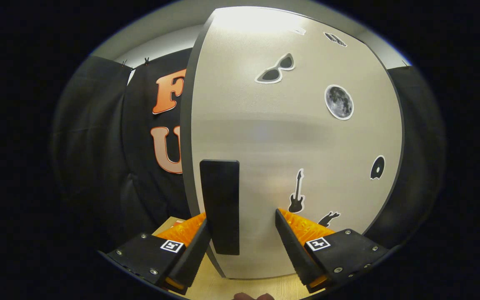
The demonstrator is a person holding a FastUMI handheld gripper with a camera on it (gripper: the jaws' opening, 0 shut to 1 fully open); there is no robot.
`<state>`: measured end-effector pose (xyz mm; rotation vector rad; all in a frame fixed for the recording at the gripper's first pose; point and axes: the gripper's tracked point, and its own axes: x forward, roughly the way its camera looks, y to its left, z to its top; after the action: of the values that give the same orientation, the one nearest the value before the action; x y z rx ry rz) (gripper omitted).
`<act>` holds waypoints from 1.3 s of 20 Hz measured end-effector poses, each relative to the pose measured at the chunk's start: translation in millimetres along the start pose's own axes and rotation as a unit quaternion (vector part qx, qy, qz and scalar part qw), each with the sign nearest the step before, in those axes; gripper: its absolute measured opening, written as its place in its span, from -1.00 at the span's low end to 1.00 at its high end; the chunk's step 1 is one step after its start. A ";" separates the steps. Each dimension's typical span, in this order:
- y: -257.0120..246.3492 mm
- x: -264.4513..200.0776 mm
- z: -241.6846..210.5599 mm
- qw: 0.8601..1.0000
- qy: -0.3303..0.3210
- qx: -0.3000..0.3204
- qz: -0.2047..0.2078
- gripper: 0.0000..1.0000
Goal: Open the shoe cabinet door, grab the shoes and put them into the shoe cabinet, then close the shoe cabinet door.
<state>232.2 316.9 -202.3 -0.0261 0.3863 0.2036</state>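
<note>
The gripper [242,233] sat close against the cabinet door [298,137], its fingers spread apart and straddling the door's handle [220,206]. The left finger lay just beside the handle's lower left edge, perhaps touching it; the right finger stood well clear on the other side, so nothing was pinched yet. That placement suited the first step of the task: bracket the handle, then close on it and pull the door open.

The handle was a flat, dark, upright bar with squared corners, matte in finish, fixed near the door's left edge in the lower middle of the frame. The door was a pale, smooth panel with a faint sheen and a thin dark border. Flat cut-out stickers dotted it: sunglasses [274,68] toward the upper middle, a grey moon [339,102] to the right, a guitar [296,192] low down. Black cloth [98,137] hung in soft folds at the left. A light wood-grain floor [244,287] showed at the bottom. The shoes could not be made out here, and the door looked shut.
</note>
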 end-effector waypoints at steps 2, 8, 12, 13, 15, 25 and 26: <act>-0.2 -0.9 -0.3 1.000 0.002 0.003 -0.008 0.83; -0.6 -6.9 -13.8 0.997 0.039 0.061 -0.008 0.85; 2.4 -43.2 -17.7 0.996 0.044 0.077 0.001 0.86; 1.0 -54.6 -19.2 0.996 0.044 0.079 -0.001 0.86; -3.7 -78.4 -22.7 0.996 0.044 0.079 -0.005 0.86; -76.5 -199.4 7.3 0.996 -0.007 0.075 -0.044 0.86; -85.2 -210.7 14.0 0.996 -0.017 0.073 -0.044 0.86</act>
<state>63.7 193.9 -111.1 0.1042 0.3650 0.0881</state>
